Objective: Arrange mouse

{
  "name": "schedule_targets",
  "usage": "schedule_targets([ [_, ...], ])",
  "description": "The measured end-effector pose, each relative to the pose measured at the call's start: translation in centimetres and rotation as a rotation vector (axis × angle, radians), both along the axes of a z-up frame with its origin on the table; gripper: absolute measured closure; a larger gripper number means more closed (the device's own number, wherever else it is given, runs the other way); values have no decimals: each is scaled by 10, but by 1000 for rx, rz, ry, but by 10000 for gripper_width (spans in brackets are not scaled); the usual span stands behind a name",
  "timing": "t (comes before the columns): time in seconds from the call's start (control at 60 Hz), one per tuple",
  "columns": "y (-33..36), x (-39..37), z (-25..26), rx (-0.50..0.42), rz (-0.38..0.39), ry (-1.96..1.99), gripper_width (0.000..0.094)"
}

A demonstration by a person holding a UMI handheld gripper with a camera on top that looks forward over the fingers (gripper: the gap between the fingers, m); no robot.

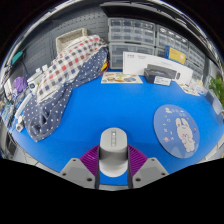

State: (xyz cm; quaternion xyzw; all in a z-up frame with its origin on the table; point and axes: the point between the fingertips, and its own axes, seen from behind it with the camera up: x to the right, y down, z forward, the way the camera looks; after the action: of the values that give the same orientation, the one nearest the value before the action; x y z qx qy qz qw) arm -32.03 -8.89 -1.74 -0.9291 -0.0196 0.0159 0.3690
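A light grey computer mouse (113, 150) sits between my gripper's (113, 165) two fingers, with the purple pads (92, 157) pressed against both its sides. The gripper is shut on the mouse and holds it over the blue table top (110, 105). A round blue-grey mouse pad (176, 129) with a pale printed figure lies on the table ahead of the fingers to the right.
A checked cloth over dark fabric (62, 75) lies at the left. A white box (150, 64) with a dark device (163, 73) stands at the far edge, a paper sheet (120, 78) before it. Storage drawers (140, 35) line the back wall.
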Motion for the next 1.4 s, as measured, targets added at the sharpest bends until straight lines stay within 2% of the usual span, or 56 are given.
schedule_targets([
  [0.083, 0, 0, 1, -7, 17, 0, 592],
  [0.267, 2, 0, 16, -38, 81, 9, 591],
  [0.417, 39, 10, 110, 99, 150, 11, 589],
  [0.583, 81, 65, 228, 290, 124, 22, 590],
  [0.7, 94, 125, 261, 345, 85, -15, 590],
  [0.733, 97, 139, 257, 350, 71, -16, 591],
  [0.833, 98, 183, 222, 287, 36, -15, 592],
  [0.95, 97, 218, 156, 163, 11, -25, 592],
  [1.15, 75, 232, 51, -7, 7, -4, 592],
  [1.3, 60, 223, 8, -74, 39, 20, 578],
  [1.4, 62, 224, 7, -43, 47, 12, 545],
])
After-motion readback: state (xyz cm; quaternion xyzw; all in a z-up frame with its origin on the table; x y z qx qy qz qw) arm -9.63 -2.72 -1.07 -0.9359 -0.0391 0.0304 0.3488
